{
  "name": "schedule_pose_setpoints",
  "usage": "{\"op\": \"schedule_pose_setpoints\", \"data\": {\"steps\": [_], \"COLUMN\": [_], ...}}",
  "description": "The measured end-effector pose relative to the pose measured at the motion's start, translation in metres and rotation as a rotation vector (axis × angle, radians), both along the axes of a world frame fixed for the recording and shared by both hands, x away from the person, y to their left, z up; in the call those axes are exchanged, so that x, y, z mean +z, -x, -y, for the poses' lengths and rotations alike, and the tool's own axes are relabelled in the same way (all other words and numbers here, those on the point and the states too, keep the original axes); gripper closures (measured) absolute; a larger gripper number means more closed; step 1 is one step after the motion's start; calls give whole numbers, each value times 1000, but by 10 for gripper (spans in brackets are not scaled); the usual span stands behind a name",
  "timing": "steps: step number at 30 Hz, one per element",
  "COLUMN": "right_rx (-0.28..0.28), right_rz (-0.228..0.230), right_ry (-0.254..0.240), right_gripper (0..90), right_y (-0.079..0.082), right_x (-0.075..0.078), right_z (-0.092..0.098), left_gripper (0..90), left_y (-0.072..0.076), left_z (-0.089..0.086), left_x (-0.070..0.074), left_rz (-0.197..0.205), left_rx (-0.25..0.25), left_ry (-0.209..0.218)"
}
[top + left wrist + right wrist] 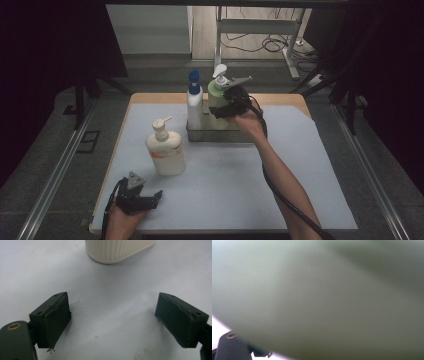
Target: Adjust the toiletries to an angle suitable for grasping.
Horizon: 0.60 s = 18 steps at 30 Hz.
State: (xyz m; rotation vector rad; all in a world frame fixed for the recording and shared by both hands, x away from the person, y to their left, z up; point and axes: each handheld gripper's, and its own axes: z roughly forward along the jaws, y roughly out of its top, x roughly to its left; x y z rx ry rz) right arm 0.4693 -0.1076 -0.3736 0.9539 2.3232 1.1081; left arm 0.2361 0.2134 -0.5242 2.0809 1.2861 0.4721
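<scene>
A pale green pump bottle (215, 94) with a white pump head stands upright at the back of the table, in or just over a metal tray (200, 135). My right gripper (227, 107) is closed around its body from the right. In the right gripper view the green bottle (317, 300) sits blurred right against the camera. A white bottle with a blue cap (194, 102) stands in the tray beside it. My left gripper (156, 195) rests at the front left, its jaws wide apart around nothing (112, 322). A cream pump bottle (165, 150) stands ahead of it, with its ribbed base (117, 250) in the left gripper view.
A pale mat (280, 165) covers the wooden table. Metal rails run along both sides of the table. The right forearm and its cable cross the mat's right half from the front edge. Beyond the table stand a frame and loose cables on the floor.
</scene>
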Motion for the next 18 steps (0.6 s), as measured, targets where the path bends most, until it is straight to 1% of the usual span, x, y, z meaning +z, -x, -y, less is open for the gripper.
{"op": "schedule_pose_setpoints", "data": {"steps": [3,13,18], "right_rx": [6,16,19], "right_rz": [1,-28,-52], "right_ry": [4,12,25], "right_gripper": [128,129,130], "right_y": [-1,-3,-6], "right_x": [-2,-9,-17], "right_z": [0,1,0], "left_gripper": [122,122,122], "left_y": [0,0,0], "left_z": [0,0,0], "left_x": [0,0,0], "left_rz": [0,0,0], "left_rx": [0,0,0], "left_ry": [0,0,-1]}}
